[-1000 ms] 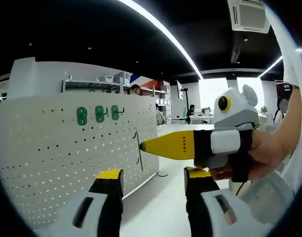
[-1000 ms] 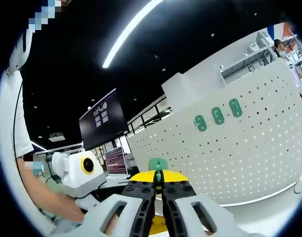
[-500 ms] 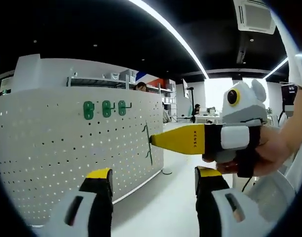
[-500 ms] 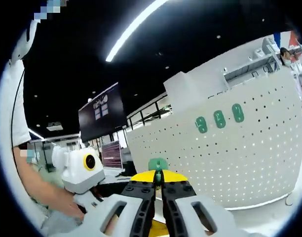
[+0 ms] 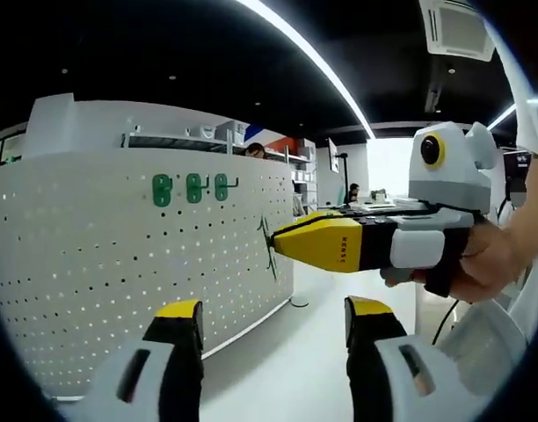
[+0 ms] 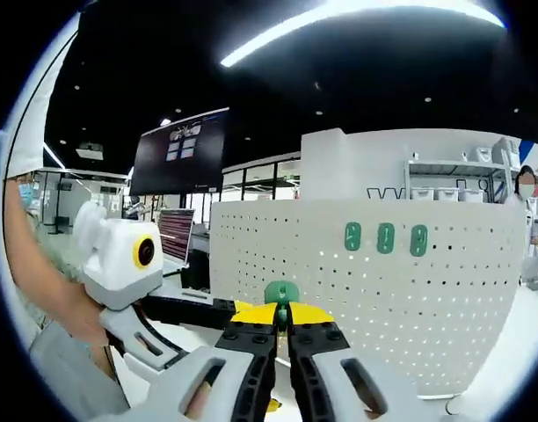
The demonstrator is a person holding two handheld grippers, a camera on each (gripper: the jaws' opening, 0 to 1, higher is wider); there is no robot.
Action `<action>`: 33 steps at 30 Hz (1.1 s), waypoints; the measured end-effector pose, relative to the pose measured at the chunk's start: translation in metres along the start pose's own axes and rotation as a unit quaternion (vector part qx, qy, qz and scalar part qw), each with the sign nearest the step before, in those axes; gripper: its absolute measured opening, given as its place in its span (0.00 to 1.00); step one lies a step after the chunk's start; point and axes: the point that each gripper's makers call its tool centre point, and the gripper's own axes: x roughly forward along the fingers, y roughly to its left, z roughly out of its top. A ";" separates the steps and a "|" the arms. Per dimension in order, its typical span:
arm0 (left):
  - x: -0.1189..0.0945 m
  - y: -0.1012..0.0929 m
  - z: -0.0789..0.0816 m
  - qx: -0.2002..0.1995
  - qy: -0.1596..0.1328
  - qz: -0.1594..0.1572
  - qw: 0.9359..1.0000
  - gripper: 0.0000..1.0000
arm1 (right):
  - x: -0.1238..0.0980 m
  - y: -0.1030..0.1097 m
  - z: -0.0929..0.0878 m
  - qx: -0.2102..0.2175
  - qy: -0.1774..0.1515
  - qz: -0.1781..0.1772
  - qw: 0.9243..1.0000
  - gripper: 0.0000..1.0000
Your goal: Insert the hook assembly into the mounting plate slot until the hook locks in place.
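right gripper (image 6: 282,332) clamps green hook (image 6: 281,294) (at tips) | left gripper (image 5: 273,318) spread, empty | pegboard (image 6: 445,299) ahead

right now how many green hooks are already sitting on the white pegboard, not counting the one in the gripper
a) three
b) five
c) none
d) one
a: three green hooks sit in a row high on the pegboard in the right gripper view, while the right gripper is shut on a fourth green hook short of the board.
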 end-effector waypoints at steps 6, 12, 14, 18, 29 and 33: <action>-0.005 0.002 -0.005 0.007 0.006 0.003 1.000 0.66 | -0.001 -0.031 0.000 0.010 0.004 -0.037 0.999 0.01; -0.014 0.014 -0.009 -0.003 0.007 0.017 1.000 0.64 | 0.000 -0.064 0.010 0.005 -0.002 -0.072 0.997 0.01; -0.017 0.018 -0.011 -0.003 0.009 0.021 1.000 0.64 | 0.001 -0.070 0.013 0.006 -0.005 -0.077 0.997 0.01; -0.025 0.023 -0.013 -0.009 0.007 0.030 0.999 0.64 | 0.003 -0.089 0.019 0.002 -0.009 -0.099 0.995 0.01; -0.047 0.039 -0.020 -0.024 -0.001 0.062 0.998 0.62 | 0.010 -0.135 0.034 -0.012 -0.022 -0.154 0.988 0.01; -0.052 0.042 -0.022 -0.027 0.000 0.069 0.997 0.62 | 0.014 -0.152 0.038 -0.017 -0.027 -0.170 0.985 0.01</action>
